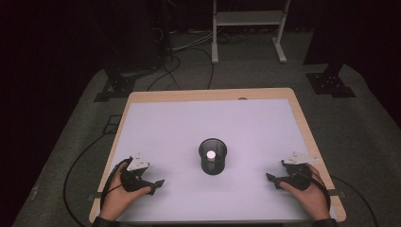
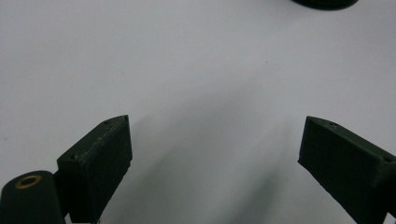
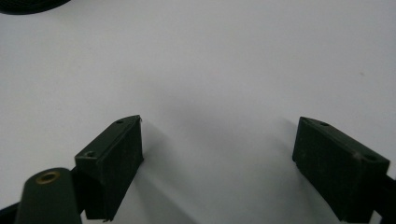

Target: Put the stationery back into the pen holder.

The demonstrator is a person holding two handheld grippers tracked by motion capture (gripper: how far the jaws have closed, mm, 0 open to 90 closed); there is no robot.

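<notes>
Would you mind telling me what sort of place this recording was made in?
Probably a lab or studio for recording demonstrations: a table with a white cover stands on grey carpet, dark curtains surround it, and stand bases and cables lie on the floor behind.

The cup (image 1: 213,156) stands upright on the sheet (image 1: 179,127) that covers the table (image 1: 142,96), a little nearer the person's edge than the far edge, with a small round thing (image 1: 211,154) inside it. The left gripper (image 1: 158,184) rests on the sheet to the cup's left, the right gripper (image 1: 270,178) to the cup's right, both nearer the person and well apart from the cup. Beyond the table, behind the cup, a stand (image 1: 248,28) sits on the floor.
</notes>
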